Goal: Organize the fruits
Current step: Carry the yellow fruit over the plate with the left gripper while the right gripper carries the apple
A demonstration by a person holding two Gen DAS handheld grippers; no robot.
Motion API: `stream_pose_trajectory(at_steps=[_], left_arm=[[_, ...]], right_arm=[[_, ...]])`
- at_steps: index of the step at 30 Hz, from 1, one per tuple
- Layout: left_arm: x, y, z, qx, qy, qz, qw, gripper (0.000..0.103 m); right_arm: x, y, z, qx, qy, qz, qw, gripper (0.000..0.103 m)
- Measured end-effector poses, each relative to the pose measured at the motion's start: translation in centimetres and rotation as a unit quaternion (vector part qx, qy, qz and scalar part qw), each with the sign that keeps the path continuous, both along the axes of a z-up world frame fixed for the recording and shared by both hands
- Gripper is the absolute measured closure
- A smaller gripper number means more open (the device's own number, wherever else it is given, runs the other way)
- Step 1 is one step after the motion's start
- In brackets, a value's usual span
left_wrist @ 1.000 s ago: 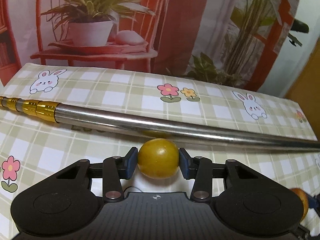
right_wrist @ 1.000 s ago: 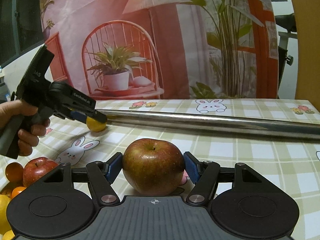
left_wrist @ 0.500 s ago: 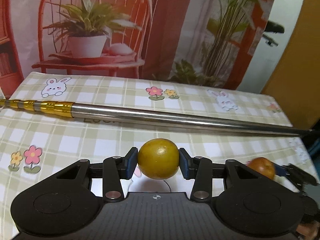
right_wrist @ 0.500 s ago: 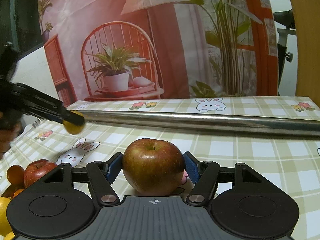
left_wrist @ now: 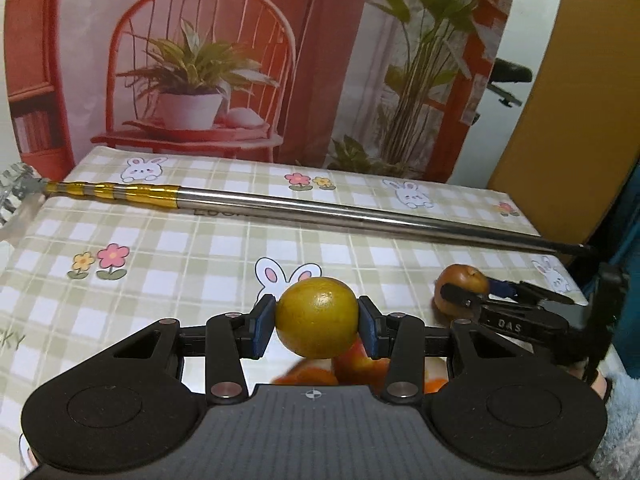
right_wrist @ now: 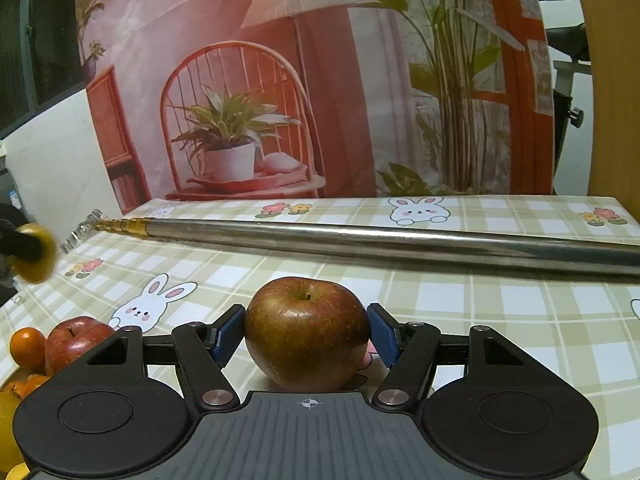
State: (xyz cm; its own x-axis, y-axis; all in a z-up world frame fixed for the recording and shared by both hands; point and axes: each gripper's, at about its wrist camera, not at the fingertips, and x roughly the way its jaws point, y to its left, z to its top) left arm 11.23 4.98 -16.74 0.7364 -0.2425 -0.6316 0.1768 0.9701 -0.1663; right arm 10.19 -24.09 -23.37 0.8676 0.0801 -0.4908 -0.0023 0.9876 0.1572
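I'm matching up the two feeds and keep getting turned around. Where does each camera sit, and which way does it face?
Left wrist: sits behind the left gripper, facing across the table to the backdrop; its fingers clamp a yellow fruit; the right gripper shows at right.
Right wrist: sits behind the right gripper, facing the same backdrop; its fingers clamp an apple; a fruit pile sits lower left.
Shared: the pole, both held fruits, and the chair print.
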Motion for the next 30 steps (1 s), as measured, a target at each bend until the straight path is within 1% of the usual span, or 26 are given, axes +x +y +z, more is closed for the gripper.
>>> stream_pose_trajectory(at_steps=[4, 7, 10, 13, 16, 20, 24, 27, 30], left_arm=[[-1.4, 0.3, -0.1, -0.009, 0.009, -0.018, 0.9998, 0.057], [-2.0, 0.0, -0.7, -0.002, 0.015, -0.028, 0.9995, 0.057], [-2.0, -0.3, -1.6, -0.013, 0.029, -0.039, 0.9987, 0.057], [-2.0, -1.2, -2.4, 0.001, 0.035, -0.053, 0.9980, 0.057], [-1.6, -1.8, -2.9, 0.011, 0.036, -0.066, 0.9971, 0.057], [-1.1, -2.5, -3.6, 0.022, 0.039, -0.078, 0.9959, 0.057], [-0.7, -2.9, -4.5, 0.035, 0.050, -0.079, 0.9950, 0.057], [-0.8, -2.8, -4.6, 0.033, 0.044, -0.080, 0.9953, 0.057], [-0.7, -2.9, -4.5, 0.031, 0.047, -0.084, 0.9949, 0.057]], right_arm=[[-1.0, 0.1, 0.5, 0.029, 0.013, -0.013, 0.999, 0.041], [-2.9, 1.1, 1.3, 0.031, 0.004, -0.014, 0.999, 0.041], [-5.2, 2.2, 2.2, 0.034, -0.009, -0.013, 0.999, 0.041], [-7.3, 3.3, 2.7, 0.036, -0.016, -0.016, 0.999, 0.041], [-8.6, 4.1, 2.9, 0.039, -0.013, -0.014, 0.999, 0.041], [-9.6, 5.0, 3.4, 0.042, -0.012, -0.011, 0.999, 0.041], [-10.2, 5.5, 4.1, 0.042, -0.017, -0.007, 0.999, 0.041], [-10.5, 5.8, 4.5, 0.038, -0.018, -0.004, 0.999, 0.041], [-10.8, 6.0, 4.6, 0.037, -0.015, -0.003, 0.999, 0.041]])
